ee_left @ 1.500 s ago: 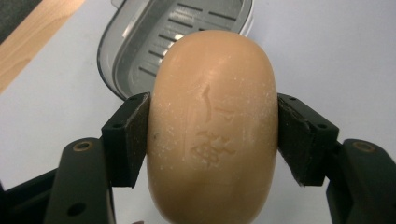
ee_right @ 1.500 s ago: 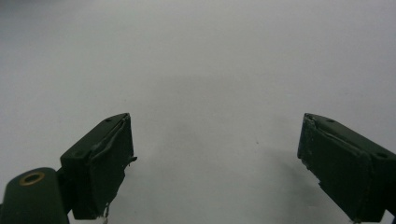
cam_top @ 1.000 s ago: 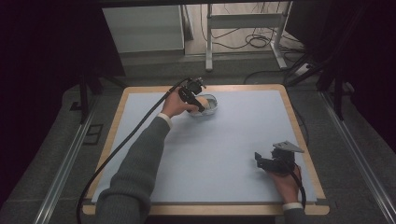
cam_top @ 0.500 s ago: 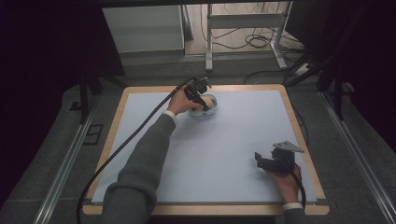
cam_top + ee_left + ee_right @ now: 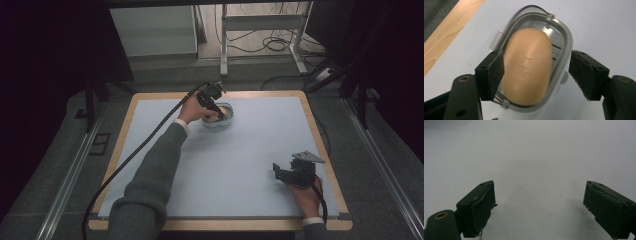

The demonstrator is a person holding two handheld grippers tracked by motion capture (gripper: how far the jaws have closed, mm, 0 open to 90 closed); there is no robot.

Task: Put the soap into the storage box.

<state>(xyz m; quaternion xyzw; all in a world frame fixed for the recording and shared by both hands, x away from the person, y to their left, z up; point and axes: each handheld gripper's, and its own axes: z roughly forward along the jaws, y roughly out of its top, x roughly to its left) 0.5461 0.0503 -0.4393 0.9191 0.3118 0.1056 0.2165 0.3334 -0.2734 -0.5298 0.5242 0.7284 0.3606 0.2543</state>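
The bread roll (image 5: 527, 67) lies in the small clear dish (image 5: 564, 40) at the far middle of the counter (image 5: 260, 150), directly between the left gripper (image 5: 536, 72) fingers, its long axis running away from them. They have just been opening and stand apart, the right one clear of it. The right gripper (image 5: 280, 171), fingers apart and empty, rests well away. No writing is readable.

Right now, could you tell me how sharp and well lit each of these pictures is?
High view: the mat is evenly lit, the surroundings fall into darkness, and the bowl is small but clear. Left gripper view: the bread roll and bowl rim are slightly motion-blurred, with glare on the metal. Right gripper view: dim and soft, with faint shadows on the mat beneath the right tool.
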